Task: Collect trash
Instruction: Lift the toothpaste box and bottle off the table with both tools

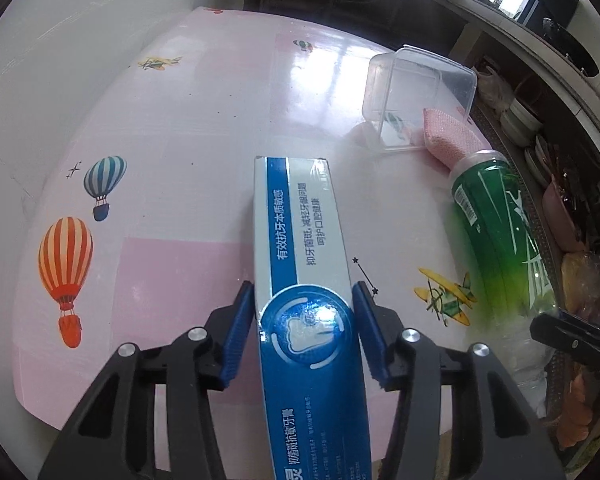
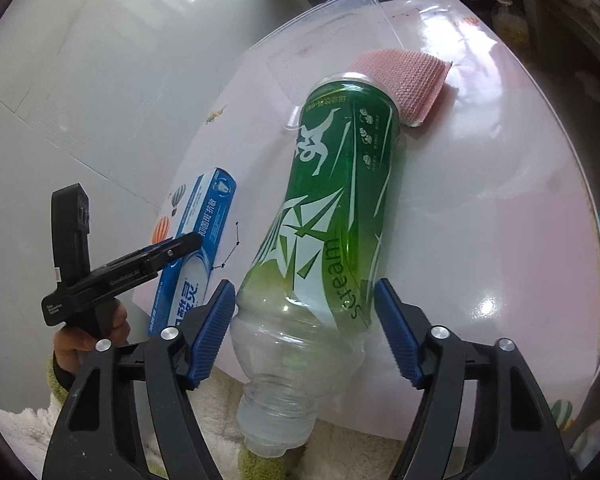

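Note:
A blue and white toothpaste box (image 1: 304, 272) lies on the pink table between the blue pads of my left gripper (image 1: 304, 312), which is shut on its sides. The box also shows in the right wrist view (image 2: 196, 248). A green-labelled plastic bottle (image 2: 324, 216) lies on its side, neck toward me over the table edge, between the fingers of my right gripper (image 2: 304, 316). The left pad touches the bottle; a gap shows at the right pad. The bottle also shows at the right of the left wrist view (image 1: 500, 240).
A clear plastic container (image 1: 416, 96) lies tipped on its side at the far right of the table (image 1: 180, 200), with a pink sponge cloth (image 1: 448, 136) beside it. Shelves with dishes (image 1: 540, 128) stand to the right. A white wall is on the left.

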Demonstrator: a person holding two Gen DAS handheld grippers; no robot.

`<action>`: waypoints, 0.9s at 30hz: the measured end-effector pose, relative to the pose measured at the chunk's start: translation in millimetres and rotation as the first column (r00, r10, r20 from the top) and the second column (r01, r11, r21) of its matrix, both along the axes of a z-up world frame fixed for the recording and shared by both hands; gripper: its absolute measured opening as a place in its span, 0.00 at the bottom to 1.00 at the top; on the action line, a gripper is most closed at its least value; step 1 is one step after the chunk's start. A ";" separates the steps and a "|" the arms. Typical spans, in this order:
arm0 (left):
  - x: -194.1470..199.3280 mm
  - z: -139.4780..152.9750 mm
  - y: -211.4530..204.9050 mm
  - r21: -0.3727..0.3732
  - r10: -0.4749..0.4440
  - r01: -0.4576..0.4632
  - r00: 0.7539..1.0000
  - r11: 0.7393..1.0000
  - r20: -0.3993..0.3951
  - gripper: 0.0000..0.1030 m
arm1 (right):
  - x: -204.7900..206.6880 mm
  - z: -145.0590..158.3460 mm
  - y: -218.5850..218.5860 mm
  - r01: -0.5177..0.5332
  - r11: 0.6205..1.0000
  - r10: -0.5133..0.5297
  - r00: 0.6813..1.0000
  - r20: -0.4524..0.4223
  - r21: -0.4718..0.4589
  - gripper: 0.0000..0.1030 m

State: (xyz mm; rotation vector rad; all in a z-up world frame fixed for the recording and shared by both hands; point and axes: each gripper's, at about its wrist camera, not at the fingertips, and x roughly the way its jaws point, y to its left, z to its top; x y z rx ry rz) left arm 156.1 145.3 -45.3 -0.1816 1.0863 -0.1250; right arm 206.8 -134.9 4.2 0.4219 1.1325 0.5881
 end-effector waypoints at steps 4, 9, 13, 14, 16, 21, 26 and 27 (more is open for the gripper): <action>-24.4 2.2 -6.3 -0.018 -0.032 0.032 0.999 0.999 -0.003 0.47 | -8.8 -0.6 -3.7 -0.003 1.000 0.003 1.000 -0.009 0.004 0.63; -57.1 2.7 -17.2 -0.010 -0.070 0.070 0.997 0.997 -0.022 0.48 | -20.8 4.5 -6.2 -0.026 0.998 0.025 1.000 -0.011 -0.051 0.65; -51.8 1.4 -22.0 -0.005 -0.081 0.081 0.996 0.997 -0.037 0.49 | -11.3 2.4 -0.8 -0.025 0.998 0.023 0.999 -0.025 -0.052 0.67; -48.9 0.3 -21.6 -0.005 -0.078 0.078 0.996 0.997 -0.044 0.49 | -8.8 1.4 0.3 -0.023 0.998 0.021 0.999 -0.030 -0.052 0.68; -43.2 -3.2 -21.8 -0.008 -0.073 0.073 0.995 0.997 -0.060 0.49 | -6.8 -1.4 7.9 -0.019 0.998 0.017 0.999 -0.036 -0.051 0.68; -45.5 -8.0 -27.1 0.005 -0.074 0.074 0.995 0.997 -0.064 0.49 | -8.1 -5.3 10.8 -0.021 0.999 0.020 0.999 -0.047 -0.037 0.68; -46.9 -8.1 -29.1 0.007 -0.073 0.074 0.996 0.997 -0.048 0.48 | -5.2 -13.9 15.2 -0.016 1.000 0.015 0.998 -0.064 -0.013 0.66; -48.4 -8.0 -28.8 0.004 -0.074 0.075 0.996 0.997 -0.045 0.47 | -4.6 -14.4 14.9 -0.012 1.000 0.011 0.998 -0.065 -0.007 0.66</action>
